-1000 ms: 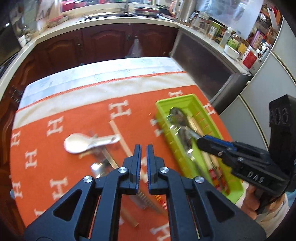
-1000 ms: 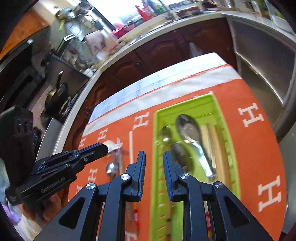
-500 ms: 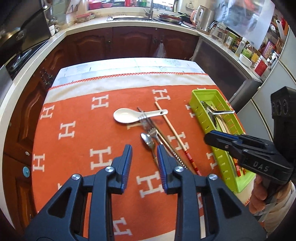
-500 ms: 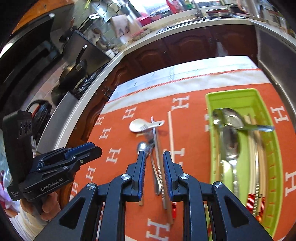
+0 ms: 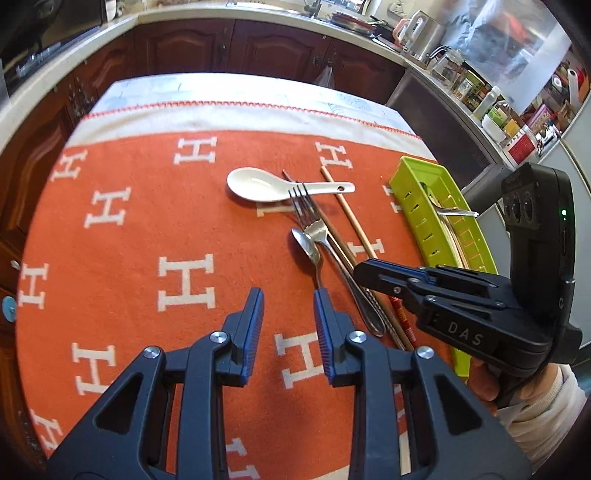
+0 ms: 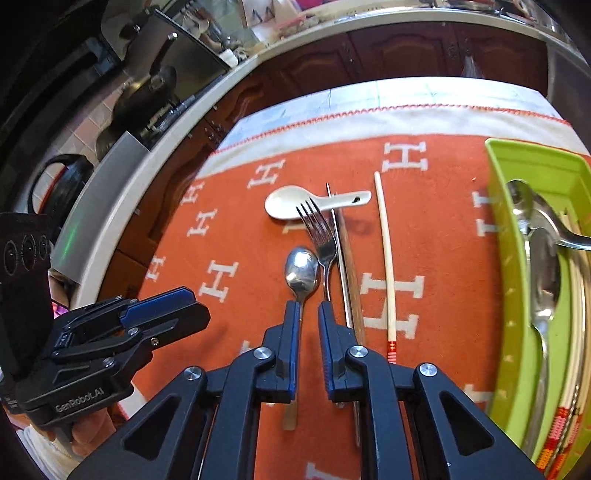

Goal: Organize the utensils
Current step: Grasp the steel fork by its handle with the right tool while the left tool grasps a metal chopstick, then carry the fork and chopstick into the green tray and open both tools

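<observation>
An orange blanket [image 5: 155,229] patterned with white H letters, edged by a cream band, covers the worktop [image 5: 236,88] in a kitchen of dark wooden cabinets [image 5: 229,48]; a pale counter curves around behind, crowded with a kettle [image 5: 417,31] and jars at the right. On the blanket lie a white ceramic spoon [image 5: 258,184], a fork [image 5: 314,229] whose tines overlap that spoon's handle, a steel teaspoon [image 5: 306,247] just beside the fork, and loose chopsticks [image 6: 384,251]. A lime-green cutlery tray [image 6: 506,236] at the right holds steel spoons and chopsticks. The left tool [image 5: 288,302] hangs released, fingers parted over bare blanket. The right tool [image 6: 308,314] hovers with a narrow gap above the teaspoon's handle, grasping nothing.
</observation>
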Tool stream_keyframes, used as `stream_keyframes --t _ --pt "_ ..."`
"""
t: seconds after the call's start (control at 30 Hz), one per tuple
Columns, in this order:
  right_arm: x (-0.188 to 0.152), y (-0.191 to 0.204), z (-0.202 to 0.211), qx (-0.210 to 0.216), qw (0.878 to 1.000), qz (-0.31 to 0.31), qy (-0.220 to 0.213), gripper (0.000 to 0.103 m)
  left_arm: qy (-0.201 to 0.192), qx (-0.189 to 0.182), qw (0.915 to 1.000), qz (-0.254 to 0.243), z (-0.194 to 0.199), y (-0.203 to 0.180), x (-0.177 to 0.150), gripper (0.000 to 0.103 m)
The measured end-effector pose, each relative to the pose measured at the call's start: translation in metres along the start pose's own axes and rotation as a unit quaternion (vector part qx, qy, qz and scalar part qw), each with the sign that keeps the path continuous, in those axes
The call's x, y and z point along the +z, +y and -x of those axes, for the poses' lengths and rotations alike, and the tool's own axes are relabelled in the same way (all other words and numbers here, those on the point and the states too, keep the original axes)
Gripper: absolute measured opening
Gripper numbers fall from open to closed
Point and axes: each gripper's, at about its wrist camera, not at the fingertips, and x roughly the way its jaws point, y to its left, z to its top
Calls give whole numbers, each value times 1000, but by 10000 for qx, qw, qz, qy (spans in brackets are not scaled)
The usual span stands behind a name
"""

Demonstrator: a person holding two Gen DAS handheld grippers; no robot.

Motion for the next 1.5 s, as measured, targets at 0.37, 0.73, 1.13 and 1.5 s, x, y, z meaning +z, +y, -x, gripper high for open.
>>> stream_keyframes --t 0.37,0.73,1.13,1.5 --pt "19 1 -42 -307 9990 208 248 10 92 -611 9973 396 -36 13 19 24" --pt "16 17 -50 -714 9932 913 132 10 282 -997 9918 746 -76 7 28 24" --pt "8 11 -44 -557 9953 786 135 8 134 -1135 9856 1246 -102 10 34 8" --pt "20 -2 -44 -239 9979 332 493 8 -64 -1254 9820 1414 -66 29 19 1"
